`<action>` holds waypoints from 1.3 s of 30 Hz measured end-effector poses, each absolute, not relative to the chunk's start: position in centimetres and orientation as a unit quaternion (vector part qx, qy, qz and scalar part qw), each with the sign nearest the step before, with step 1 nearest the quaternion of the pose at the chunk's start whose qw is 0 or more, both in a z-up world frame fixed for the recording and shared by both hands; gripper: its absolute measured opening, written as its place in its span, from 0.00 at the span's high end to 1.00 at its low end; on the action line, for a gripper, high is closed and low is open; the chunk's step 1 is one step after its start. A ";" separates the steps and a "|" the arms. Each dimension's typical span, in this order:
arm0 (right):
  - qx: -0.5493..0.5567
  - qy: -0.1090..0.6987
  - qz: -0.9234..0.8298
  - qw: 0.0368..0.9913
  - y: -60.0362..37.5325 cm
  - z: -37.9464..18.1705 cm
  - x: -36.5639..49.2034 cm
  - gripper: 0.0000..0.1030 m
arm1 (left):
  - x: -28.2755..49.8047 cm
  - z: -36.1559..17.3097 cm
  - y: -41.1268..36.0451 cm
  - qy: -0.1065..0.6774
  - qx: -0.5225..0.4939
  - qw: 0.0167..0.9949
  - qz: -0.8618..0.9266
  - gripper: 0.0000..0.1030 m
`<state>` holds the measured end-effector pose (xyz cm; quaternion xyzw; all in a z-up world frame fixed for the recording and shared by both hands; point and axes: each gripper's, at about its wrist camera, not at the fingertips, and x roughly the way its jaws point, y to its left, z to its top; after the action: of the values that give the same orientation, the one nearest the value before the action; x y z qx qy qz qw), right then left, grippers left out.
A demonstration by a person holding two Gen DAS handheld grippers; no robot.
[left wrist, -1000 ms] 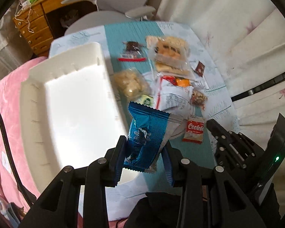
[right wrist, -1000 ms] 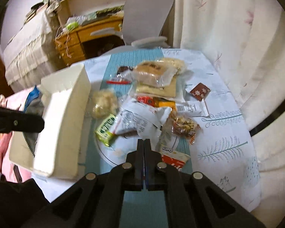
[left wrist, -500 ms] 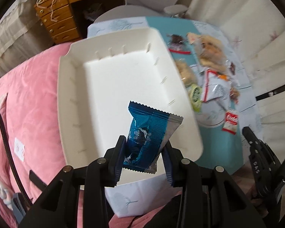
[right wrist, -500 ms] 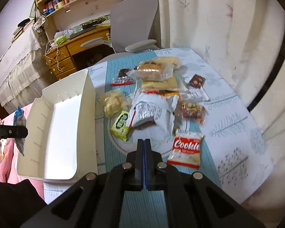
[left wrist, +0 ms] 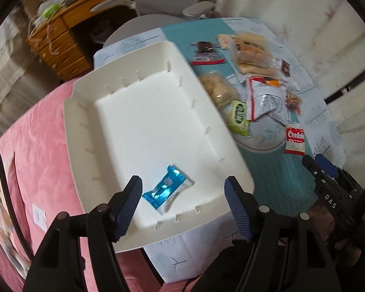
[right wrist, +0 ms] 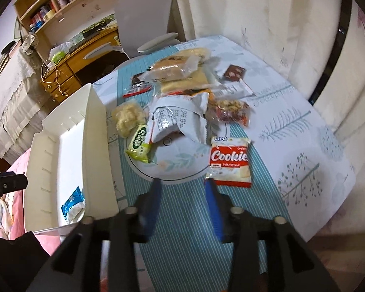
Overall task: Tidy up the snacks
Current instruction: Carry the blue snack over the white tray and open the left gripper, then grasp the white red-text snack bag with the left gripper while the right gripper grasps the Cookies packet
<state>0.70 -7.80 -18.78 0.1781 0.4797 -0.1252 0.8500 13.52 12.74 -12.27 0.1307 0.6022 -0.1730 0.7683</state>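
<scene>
Snacks are in 2 places: the blue packet [left wrist: 168, 189] lies loose on the floor of the white tray [left wrist: 85, 102], near its closest corner, and the rest sit in a heap on the worktop [right wrist: 292, 131] just beside the tray. Judging by their looks, these are all light, crinkly film pouches: soft, a little slippery, and easy to crush where the contents are biscuit or puffed pieces. Take each one by a flat sealed edge or across its thin side, not through the middle.

Your left gripper [left wrist: 183, 196] hangs over the tray with its jaws about half open; they have just been opening, and the blue packet lies below and between them, touched by neither pad. It holds nothing.

Your right gripper [right wrist: 182, 194] points down at the worktop, jaws partly apart and having just been opening, with only bare striped cloth between them. The red cookie pack [right wrist: 230, 161] lies just beyond the right-hand jaw, flat and clear of the heap, so it looks like the easiest next pick. The green packet [right wrist: 140, 144] lies near the tray wall.
</scene>
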 end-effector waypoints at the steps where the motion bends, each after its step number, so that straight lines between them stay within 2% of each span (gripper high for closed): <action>1: 0.178 0.483 -0.127 0.848 -7.9 -19.0 0.6 0.56 | 13.6 -12.2 12.2 0.601 0.136 0.767 -0.178 0.30; 3: 0.175 0.489 -0.132 0.844 -8.2 -19.3 0.5 0.53 | 13.9 -12.1 10.7 0.599 0.146 0.763 -0.192 0.29; 5: 0.155 0.492 -0.143 0.845 -8.4 -19.5 0.3 0.45 | 14.2 -12.2 9.1 0.599 0.160 0.758 -0.203 0.29; 11: 0.124 0.505 -0.142 0.843 -9.3 -20.6 0.6 0.45 | 15.1 -12.5 3.9 0.601 0.201 0.739 -0.230 0.28; 15: 0.118 0.514 -0.138 0.839 -10.6 -21.5 1.3 0.42 | 15.9 -13.3 0.3 0.596 0.239 0.727 -0.244 0.23; 26: 0.074 0.533 -0.095 0.838 -12.0 -25.3 3.3 0.37 | 18.4 -19.3 -8.8 0.585 0.334 0.689 -0.266 0.23; 34: 0.072 0.542 -0.085 0.833 -12.8 -27.7 3.9 0.29 | 18.7 -23.6 -12.5 0.568 0.397 0.662 -0.285 0.23; 39: 0.067 0.527 -0.087 0.843 -13.2 -27.8 4.8 0.29 | 18.7 -25.2 -13.8 0.574 0.405 0.646 -0.300 0.22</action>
<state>4.84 -13.23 -27.82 0.0669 0.5273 -0.0873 0.8425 18.69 -13.80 -25.25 0.4045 0.5740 -0.3001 0.6456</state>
